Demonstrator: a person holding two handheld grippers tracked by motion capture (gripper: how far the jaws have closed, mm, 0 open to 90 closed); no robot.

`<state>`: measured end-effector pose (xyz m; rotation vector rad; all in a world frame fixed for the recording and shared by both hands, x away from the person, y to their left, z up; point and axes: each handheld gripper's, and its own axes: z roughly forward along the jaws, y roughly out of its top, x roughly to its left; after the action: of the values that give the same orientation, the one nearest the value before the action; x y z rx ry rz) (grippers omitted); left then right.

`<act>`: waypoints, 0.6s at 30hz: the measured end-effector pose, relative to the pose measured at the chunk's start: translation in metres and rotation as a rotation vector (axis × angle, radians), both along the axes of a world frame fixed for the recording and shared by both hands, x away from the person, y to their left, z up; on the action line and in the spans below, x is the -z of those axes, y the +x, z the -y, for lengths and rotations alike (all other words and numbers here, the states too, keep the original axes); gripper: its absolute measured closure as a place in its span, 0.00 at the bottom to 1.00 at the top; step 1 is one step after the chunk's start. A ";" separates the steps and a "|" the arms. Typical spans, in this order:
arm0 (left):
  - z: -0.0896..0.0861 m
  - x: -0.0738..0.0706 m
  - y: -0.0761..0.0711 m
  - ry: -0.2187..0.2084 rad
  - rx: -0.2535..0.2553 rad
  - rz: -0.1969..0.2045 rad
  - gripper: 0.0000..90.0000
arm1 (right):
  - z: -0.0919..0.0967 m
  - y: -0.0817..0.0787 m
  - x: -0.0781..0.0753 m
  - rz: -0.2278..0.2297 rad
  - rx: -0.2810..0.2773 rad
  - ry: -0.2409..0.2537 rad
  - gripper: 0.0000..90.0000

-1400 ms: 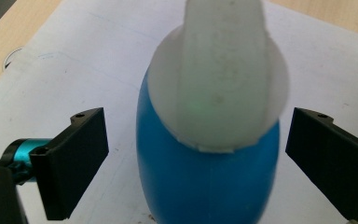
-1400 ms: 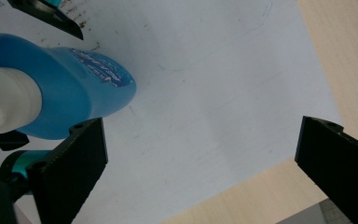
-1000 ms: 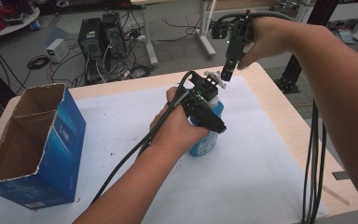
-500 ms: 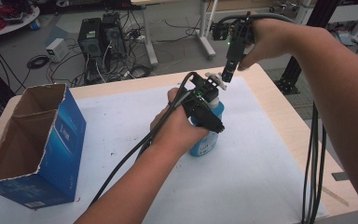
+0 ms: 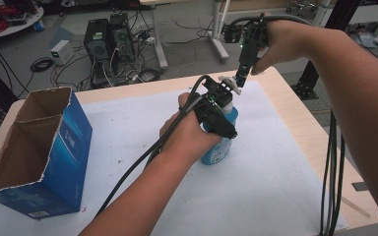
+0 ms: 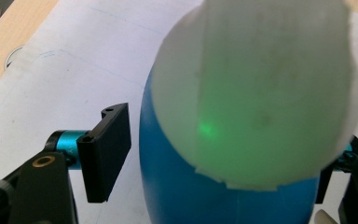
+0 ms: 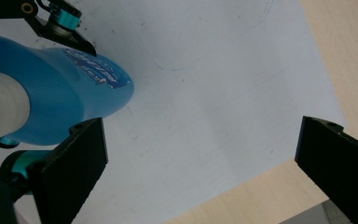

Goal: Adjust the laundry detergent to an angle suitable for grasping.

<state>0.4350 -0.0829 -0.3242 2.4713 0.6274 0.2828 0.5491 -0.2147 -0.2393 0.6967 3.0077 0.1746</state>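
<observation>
From the high view, the blue bottle [image 5: 220, 142] stands on the white sheet [image 5: 128, 128], the left gripper [image 5: 220, 124] around it and the right gripper [image 5: 239, 78] above its white cap [image 5: 228, 81]. In the left gripper view the jaws have just been closing, but a gap remains beside the bottle [image 6: 205, 186], so the grasp looks unfinished. In the right gripper view the jaws stand wide apart and empty; the cap is likely the next step.

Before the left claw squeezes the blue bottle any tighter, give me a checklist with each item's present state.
1. Blue bottle upright on the white sheet: ok.
2. Bottle between the left claw's jaws, which have just been closing: ok.
3. Left pads pressing on the bottle: not ok, a gap shows at one pad.
4. Right claw open: ok.
5. Right claw off the bottle's white cap: cannot tell.
6. Cardboard box well aside: ok.
</observation>
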 end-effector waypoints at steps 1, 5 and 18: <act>0.000 0.000 0.000 0.000 0.001 0.000 0.27 | 0.000 0.000 0.000 0.001 0.001 0.001 0.01; 0.001 0.001 0.000 -0.003 0.006 -0.007 0.30 | -0.001 0.000 0.000 0.000 0.000 0.002 0.01; 0.003 0.001 -0.001 -0.008 0.007 -0.005 0.35 | 0.001 0.000 0.001 -0.002 0.002 0.007 0.01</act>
<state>0.4343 -0.0857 -0.3250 2.4671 0.6207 0.2707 0.5493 -0.2156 -0.2407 0.7016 3.0096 0.1843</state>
